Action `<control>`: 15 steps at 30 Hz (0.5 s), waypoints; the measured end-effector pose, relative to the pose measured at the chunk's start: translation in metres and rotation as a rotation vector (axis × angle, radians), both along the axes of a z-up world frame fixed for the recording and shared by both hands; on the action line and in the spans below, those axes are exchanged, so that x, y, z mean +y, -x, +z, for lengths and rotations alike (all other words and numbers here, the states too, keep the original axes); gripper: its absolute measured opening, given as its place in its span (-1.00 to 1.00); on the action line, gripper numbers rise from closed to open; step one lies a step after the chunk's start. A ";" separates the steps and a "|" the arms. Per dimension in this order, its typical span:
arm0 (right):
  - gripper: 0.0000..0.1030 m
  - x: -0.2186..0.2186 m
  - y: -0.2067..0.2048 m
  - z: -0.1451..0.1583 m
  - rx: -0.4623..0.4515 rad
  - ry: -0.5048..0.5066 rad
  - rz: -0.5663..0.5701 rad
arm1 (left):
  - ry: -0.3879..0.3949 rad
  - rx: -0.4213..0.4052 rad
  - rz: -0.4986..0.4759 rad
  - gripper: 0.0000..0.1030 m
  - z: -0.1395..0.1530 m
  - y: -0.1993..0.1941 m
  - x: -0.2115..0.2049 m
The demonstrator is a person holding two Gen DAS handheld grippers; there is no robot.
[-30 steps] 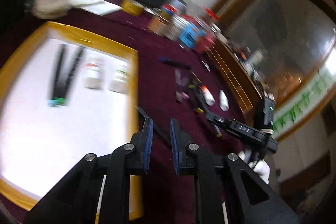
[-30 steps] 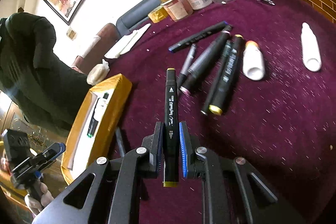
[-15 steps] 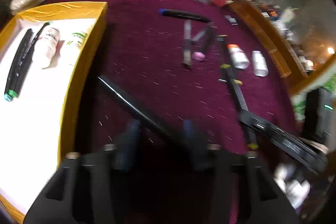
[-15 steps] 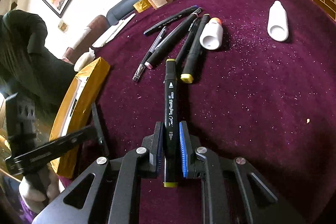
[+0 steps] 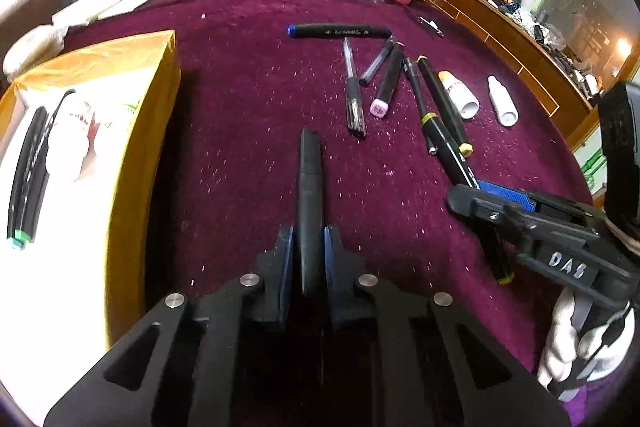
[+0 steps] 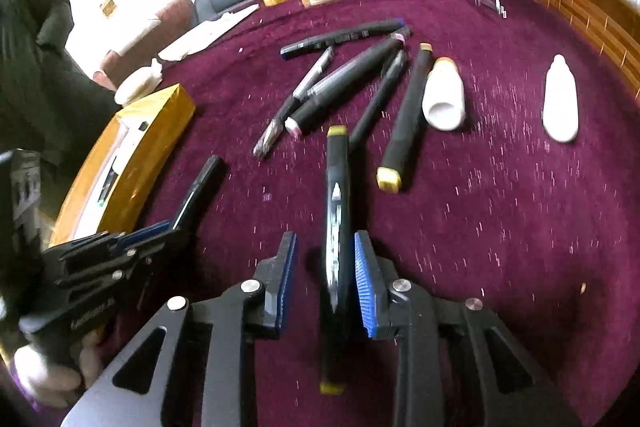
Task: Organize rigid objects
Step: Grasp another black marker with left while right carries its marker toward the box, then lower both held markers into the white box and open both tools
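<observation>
Left gripper pinches black pen; right gripper spread around yellow-capped marker.

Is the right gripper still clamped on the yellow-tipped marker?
No: the right gripper is open, its left pad clear of the marker.

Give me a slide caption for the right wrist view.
Right hand-held gripper open around a yellow-capped marker, loose pens beyond on the purple cloth.

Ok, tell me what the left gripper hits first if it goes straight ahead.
Likely the clear pen, lying just right of the line of the black pen held in the left gripper. Depth is unclear; it could pass.
</observation>
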State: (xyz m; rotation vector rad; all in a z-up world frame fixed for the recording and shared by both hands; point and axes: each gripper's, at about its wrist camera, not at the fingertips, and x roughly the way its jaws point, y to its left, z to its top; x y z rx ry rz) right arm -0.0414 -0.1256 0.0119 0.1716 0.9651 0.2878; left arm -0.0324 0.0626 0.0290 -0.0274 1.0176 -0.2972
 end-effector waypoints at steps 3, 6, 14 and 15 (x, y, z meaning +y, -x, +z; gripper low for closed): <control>-0.74 0.008 -0.001 -0.001 -0.019 0.031 0.002 | 0.033 -0.002 -0.026 -0.76 -0.002 -0.004 -0.001; -0.75 0.000 0.001 0.001 -0.003 -0.055 -0.006 | 0.136 0.012 -0.014 -0.76 0.000 0.001 0.019; -0.75 0.016 0.016 0.037 -0.036 -0.239 0.083 | 0.387 -0.076 0.027 -0.76 0.041 0.032 0.090; -0.75 0.022 0.017 0.040 -0.036 -0.251 0.100 | 0.403 -0.092 0.042 -0.76 0.047 0.035 0.103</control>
